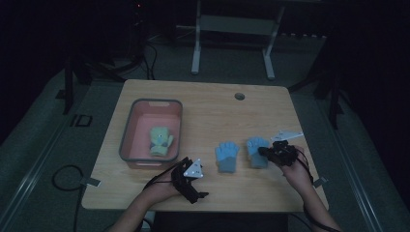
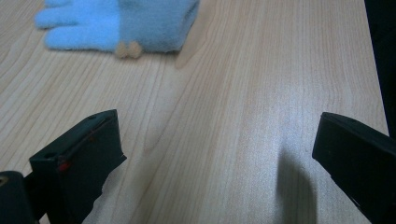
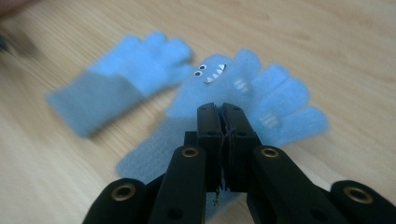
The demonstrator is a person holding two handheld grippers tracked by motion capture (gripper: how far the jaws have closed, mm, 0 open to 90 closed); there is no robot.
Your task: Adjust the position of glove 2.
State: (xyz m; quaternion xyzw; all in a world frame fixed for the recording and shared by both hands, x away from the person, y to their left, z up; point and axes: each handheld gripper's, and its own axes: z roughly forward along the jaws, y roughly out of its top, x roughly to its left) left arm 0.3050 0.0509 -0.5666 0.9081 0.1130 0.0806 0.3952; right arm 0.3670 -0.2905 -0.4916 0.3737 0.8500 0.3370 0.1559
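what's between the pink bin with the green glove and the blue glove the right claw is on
The other blue knit glove and bare wooden table, seen in the high view.

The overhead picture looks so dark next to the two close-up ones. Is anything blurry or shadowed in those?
High view: dim and bluish, the room behind the table nearly black. Left gripper view: bright; the blue glove is soft, and a dark shadow lies on the wood beside one jaw. Right gripper view: well lit; the jaws are sharp, the glove with the face fairly clear, the plain glove beside it smeared.
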